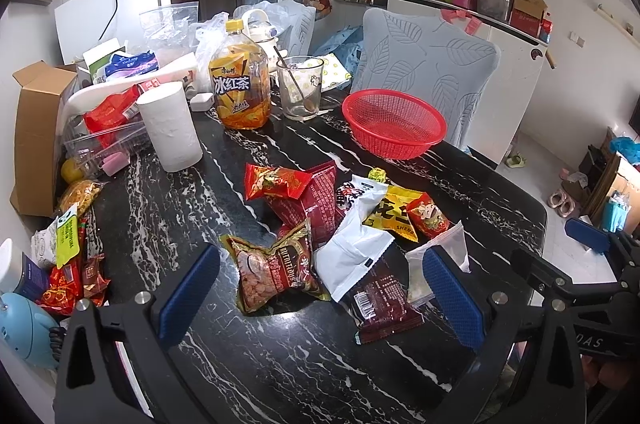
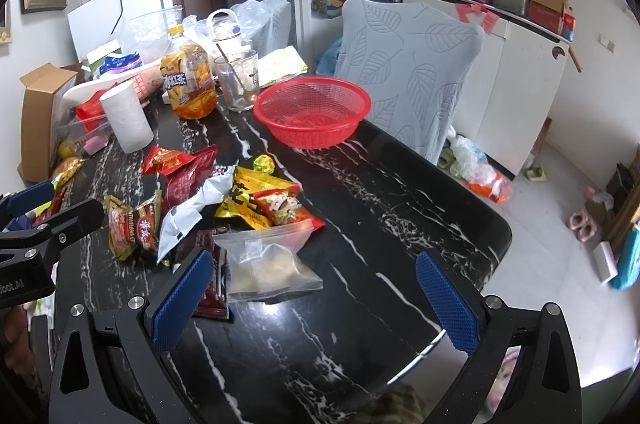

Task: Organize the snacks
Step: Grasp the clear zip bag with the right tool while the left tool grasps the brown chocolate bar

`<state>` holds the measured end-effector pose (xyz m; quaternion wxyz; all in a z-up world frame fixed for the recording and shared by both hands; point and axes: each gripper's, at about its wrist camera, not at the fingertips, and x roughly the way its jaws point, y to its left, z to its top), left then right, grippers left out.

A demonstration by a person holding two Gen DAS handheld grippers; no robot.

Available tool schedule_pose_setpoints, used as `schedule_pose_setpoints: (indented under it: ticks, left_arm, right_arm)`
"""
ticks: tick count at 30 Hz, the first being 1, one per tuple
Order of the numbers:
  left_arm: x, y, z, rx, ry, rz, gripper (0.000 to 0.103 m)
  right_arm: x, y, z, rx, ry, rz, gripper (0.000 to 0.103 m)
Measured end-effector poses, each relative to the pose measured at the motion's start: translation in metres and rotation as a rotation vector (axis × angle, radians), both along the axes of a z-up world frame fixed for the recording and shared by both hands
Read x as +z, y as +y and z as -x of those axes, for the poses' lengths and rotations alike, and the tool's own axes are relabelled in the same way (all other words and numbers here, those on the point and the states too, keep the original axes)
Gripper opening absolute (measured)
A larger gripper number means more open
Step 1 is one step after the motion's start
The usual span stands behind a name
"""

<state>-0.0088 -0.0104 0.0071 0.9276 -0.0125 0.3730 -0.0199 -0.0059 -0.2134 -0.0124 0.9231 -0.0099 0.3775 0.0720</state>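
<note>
A pile of snack packets lies on the black marble table [image 1: 168, 192]: a peanut packet [image 1: 272, 272], a white pouch [image 1: 352, 248], a dark red packet [image 1: 384, 304], a yellow packet [image 1: 394, 210] and a clear zip bag [image 2: 272, 264]. An empty red basket [image 1: 394, 124] stands behind them; it also shows in the right wrist view [image 2: 312, 110]. My left gripper [image 1: 320, 288] is open, just in front of the pile. My right gripper [image 2: 316, 296] is open, over the table beside the zip bag.
An iced tea bottle [image 1: 240, 88], a glass with a spoon [image 1: 300, 88], a paper roll [image 1: 170, 126], a cardboard box [image 1: 36, 128] and more packets [image 1: 72, 264] crowd the left and back. A covered chair [image 1: 428, 64] stands behind the basket. The table edge [image 2: 480, 264] drops off at right.
</note>
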Motion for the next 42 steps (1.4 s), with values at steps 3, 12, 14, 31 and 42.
schedule_pose_setpoints:
  ticks: [3, 12, 14, 31, 42]
  left_arm:
    - [0.001, -0.001, -0.001, 0.000, 0.004, -0.002, 0.103]
    - [0.004, -0.001, 0.000, 0.032, -0.008, 0.010, 0.103]
    - [0.000, 0.000, -0.001, 0.043, 0.004, 0.017, 0.103]
    - [-0.047, -0.002, 0.002, 0.101, 0.117, 0.050, 0.103]
    - [-0.066, 0.011, 0.012, 0.198, 0.151, 0.053, 0.103]
  right_arm:
    - [0.000, 0.000, 0.000, 0.001, -0.001, 0.001, 0.103]
    - [-0.001, 0.001, -0.010, 0.024, 0.018, -0.023, 0.103]
    - [-0.002, 0.002, -0.013, 0.036, 0.024, -0.028, 0.103]
    - [-0.037, 0.004, -0.032, 0.134, 0.117, -0.047, 0.103]
    - [-0.066, 0.021, -0.050, 0.241, 0.184, -0.069, 0.103]
